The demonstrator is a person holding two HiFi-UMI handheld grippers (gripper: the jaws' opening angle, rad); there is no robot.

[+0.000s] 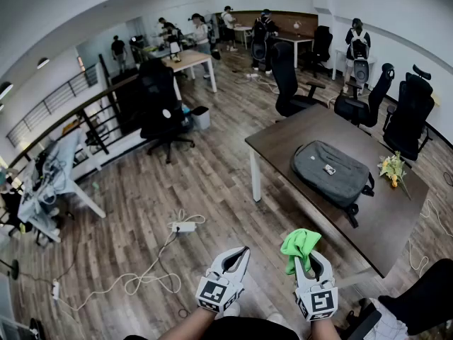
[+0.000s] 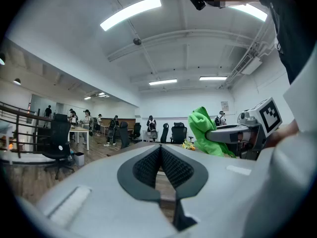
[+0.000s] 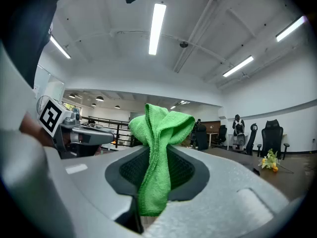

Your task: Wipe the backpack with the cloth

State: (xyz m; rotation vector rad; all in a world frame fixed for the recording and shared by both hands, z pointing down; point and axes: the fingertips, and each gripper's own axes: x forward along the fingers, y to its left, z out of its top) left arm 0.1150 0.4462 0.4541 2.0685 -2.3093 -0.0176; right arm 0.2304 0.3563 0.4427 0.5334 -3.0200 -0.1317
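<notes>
The right gripper point(image 1: 310, 262), at the lower middle of the head view, has its jaws clamped on a green cloth point(image 1: 299, 244). In the right gripper view the cloth point(image 3: 157, 152) runs lengthwise up and down between the jaws, with a bunched fold sticking out past the tips and a tail hanging back toward the gripper's body. Just beside it, to its left in the frame, the left gripper point(image 1: 236, 256) has its jaws pressed together with nothing between them. Further up and to the right in the head view, well apart from both grippers, a grey backpack point(image 1: 331, 172) lies flat on a dark brown table point(image 1: 283, 137). Its long axis runs from upper left to lower right, with black straps showing at its lower right end. A small bunch of flowers point(image 1: 393, 168) lies near it on the table, toward the right edge.
</notes>
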